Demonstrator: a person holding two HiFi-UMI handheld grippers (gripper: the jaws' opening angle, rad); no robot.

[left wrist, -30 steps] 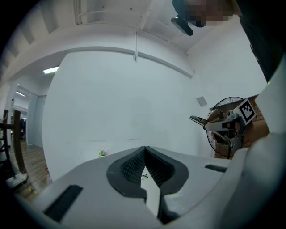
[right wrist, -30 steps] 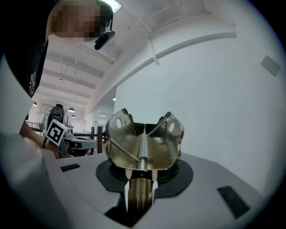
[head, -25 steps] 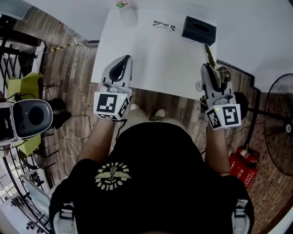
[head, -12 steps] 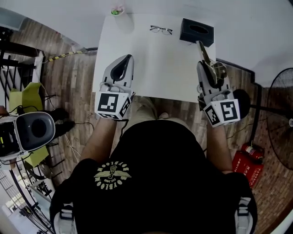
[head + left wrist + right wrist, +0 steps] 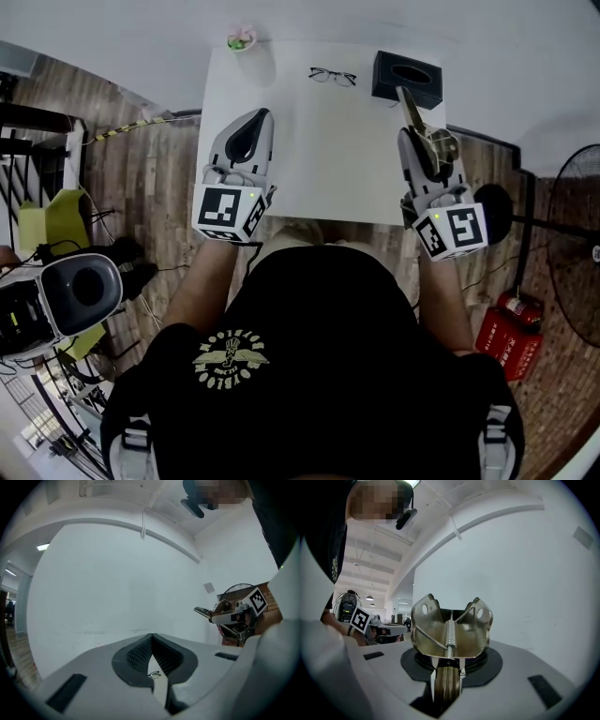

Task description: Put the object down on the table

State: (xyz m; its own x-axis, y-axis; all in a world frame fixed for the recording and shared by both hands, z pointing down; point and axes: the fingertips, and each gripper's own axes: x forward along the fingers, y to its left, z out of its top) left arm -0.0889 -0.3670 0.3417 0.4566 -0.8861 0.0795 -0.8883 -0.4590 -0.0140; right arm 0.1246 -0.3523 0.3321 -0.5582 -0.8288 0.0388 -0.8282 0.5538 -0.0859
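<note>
Both grippers are reaching farther over the white table (image 5: 328, 159) than a second ago. The right gripper (image 5: 415, 148) is clenching one metal clip (image 5: 451, 630), which is sticking out ahead of its jaws. The left gripper (image 5: 255, 124) is closed and empty. Lying ahead of them are one pair of glasses (image 5: 333, 76) and one black box (image 5: 407, 78).

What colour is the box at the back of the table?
The box is black, seen best in the head view.

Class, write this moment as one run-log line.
left gripper: shut, empty | right gripper: shut on metal spring clamp | clamp: held up, not yet on table
</note>
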